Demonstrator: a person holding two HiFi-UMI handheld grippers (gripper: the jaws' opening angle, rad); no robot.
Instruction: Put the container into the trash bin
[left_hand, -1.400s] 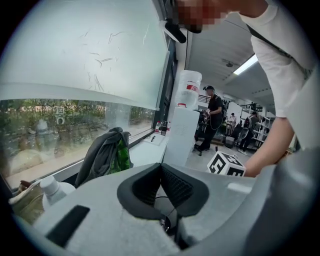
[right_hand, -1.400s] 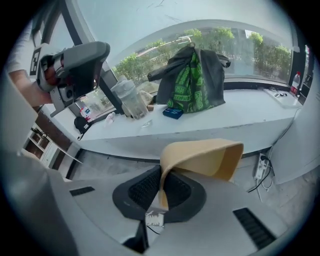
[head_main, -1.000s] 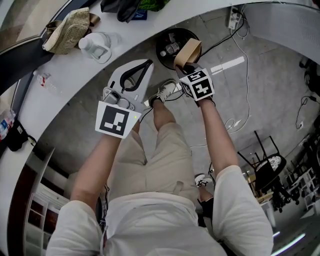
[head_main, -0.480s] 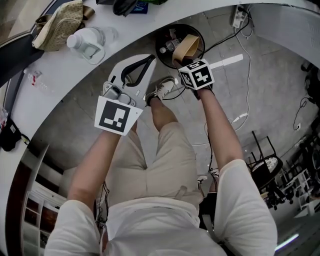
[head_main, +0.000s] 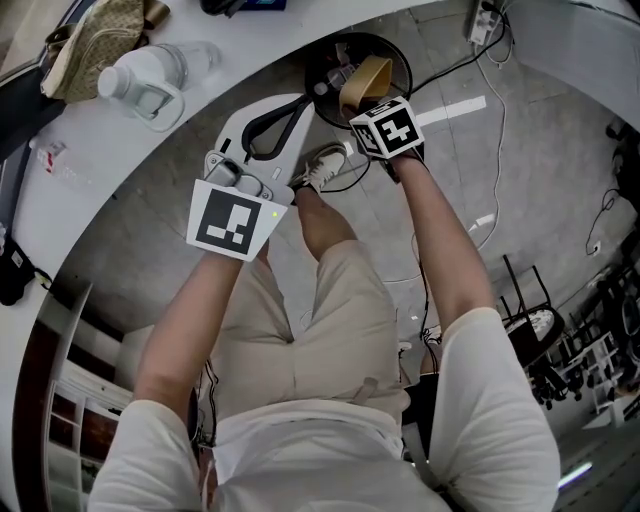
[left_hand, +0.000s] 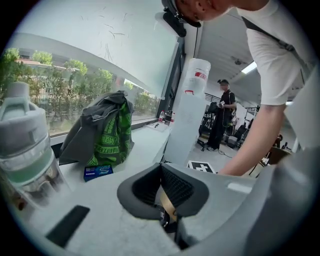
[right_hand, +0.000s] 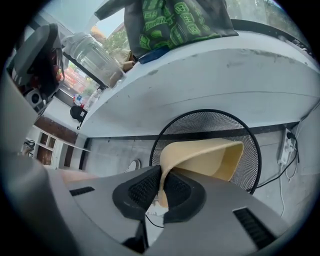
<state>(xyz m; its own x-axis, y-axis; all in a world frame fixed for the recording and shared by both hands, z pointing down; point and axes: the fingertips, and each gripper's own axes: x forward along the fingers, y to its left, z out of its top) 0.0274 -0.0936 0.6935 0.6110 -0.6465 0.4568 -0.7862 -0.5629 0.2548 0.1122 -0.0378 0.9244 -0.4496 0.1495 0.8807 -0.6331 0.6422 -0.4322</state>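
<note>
The right tongs (right_hand: 161, 176), clamped on the wall of the tan container (right_hand: 202, 156), hold it over the mouth of the bin (right_hand: 192, 126) by the counter (right_hand: 225, 70), so seemingly only the drop remains; the left tongs (left_hand: 161, 174) are closed, apparently empty.

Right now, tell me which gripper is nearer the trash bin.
Right. The right gripper holds the container above the trash bin; the left gripper hangs beside it, by the counter edge.
</note>
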